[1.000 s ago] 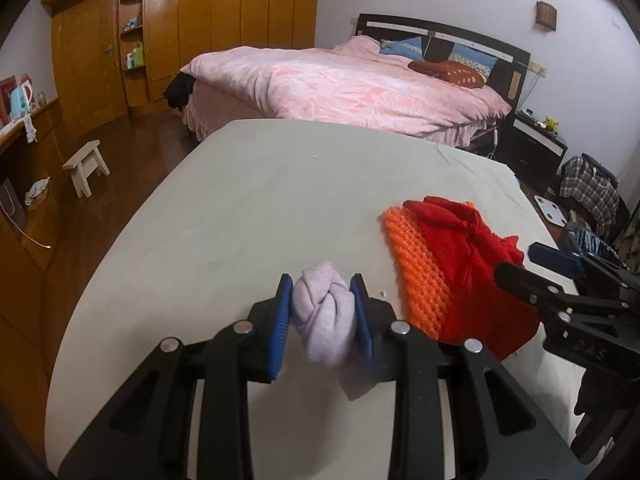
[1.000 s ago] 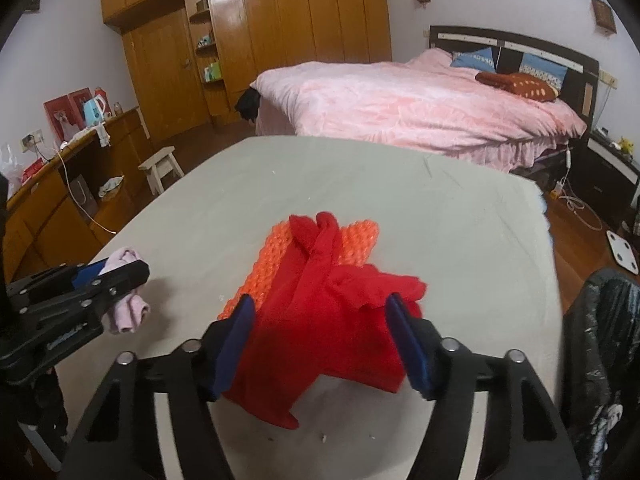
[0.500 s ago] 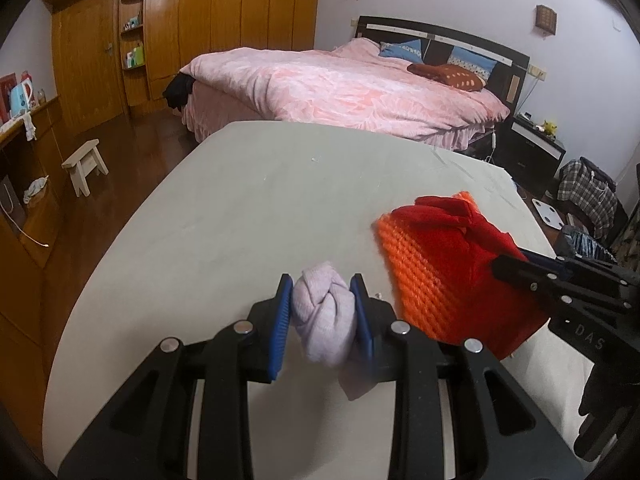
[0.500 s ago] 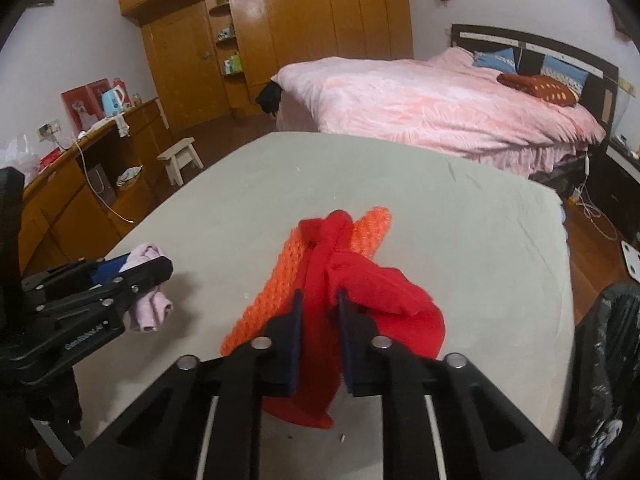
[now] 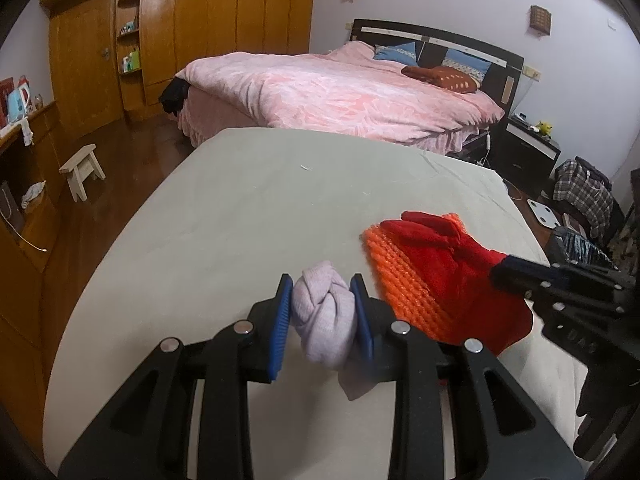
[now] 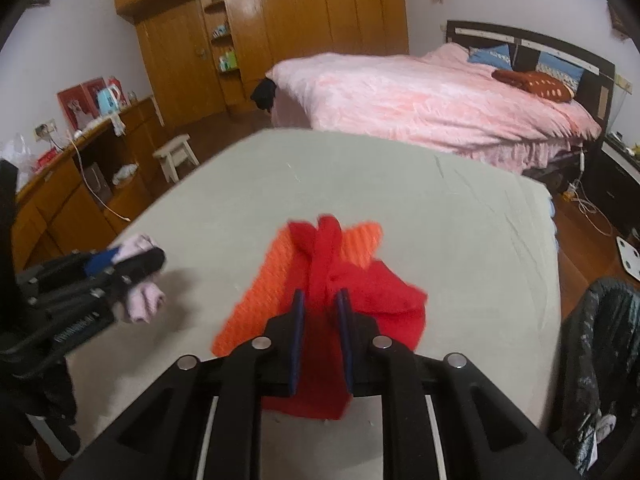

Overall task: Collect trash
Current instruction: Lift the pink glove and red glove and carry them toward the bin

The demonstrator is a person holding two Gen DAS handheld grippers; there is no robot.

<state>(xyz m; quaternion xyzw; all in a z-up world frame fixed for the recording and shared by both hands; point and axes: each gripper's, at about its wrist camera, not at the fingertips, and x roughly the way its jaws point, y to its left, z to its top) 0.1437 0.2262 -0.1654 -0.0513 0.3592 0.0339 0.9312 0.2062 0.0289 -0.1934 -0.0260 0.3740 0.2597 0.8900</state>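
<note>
Jaws of the right gripper [image 6: 321, 304], just closed, pinch the red cloth [image 6: 360, 296] between them, while the left gripper [image 5: 322, 300] clamps a pink bundle [image 5: 324, 316] above the desk [image 5: 248, 216].

Hidden and cut-off parts around the two grippers

The lower part of the pale pink cloth [image 5: 323, 320] was covered by the left gripper [image 5: 322, 314] clamped on it, and in the right view most of it sat behind that gripper's fingers. The red cloth [image 6: 320, 280] looked blurred, its near end hidden under the right gripper [image 6: 320, 320] that gripped it. Right of that gripper, the black bag [image 6: 600, 360] was cut off by the picture's edge, its contents unreadable.
</note>
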